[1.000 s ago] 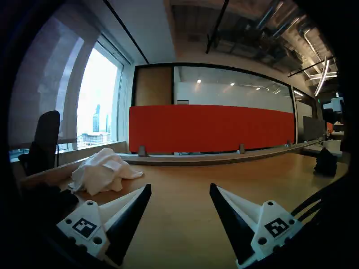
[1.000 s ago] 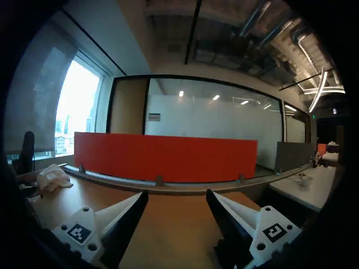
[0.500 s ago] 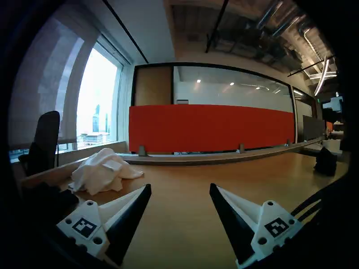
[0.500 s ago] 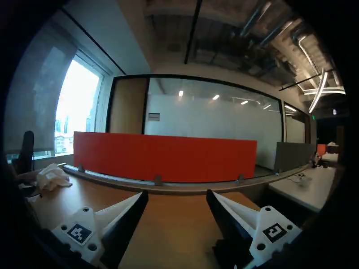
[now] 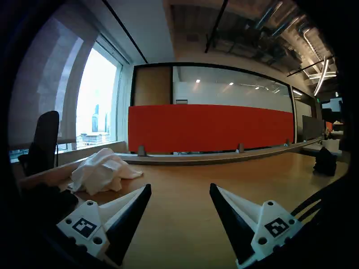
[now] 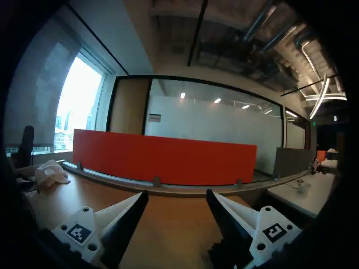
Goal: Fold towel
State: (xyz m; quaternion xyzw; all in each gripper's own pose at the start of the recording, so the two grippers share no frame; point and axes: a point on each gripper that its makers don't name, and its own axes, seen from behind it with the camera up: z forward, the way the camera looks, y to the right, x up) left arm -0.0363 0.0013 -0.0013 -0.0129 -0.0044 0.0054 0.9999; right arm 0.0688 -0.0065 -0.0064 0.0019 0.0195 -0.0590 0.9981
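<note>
A crumpled white towel (image 5: 102,170) lies in a heap on the wooden table (image 5: 188,179), ahead and to the left of my left gripper (image 5: 180,188). That gripper is open and holds nothing. From the right gripper view the same towel (image 6: 50,173) sits far off at the left end of the table (image 6: 170,224). My right gripper (image 6: 177,193) is open too, low over bare wood, well away from the towel.
A red divider panel (image 5: 211,127) runs along the table's far edge. A black chair (image 5: 42,143) stands at the left by the window. A small dark object (image 5: 325,161) rests at the table's right end. Another desk (image 6: 305,197) lies to the right.
The right gripper's view has shifted slightly, with the scene sitting a little lower in frame. The left gripper and the towel have hardly moved.
</note>
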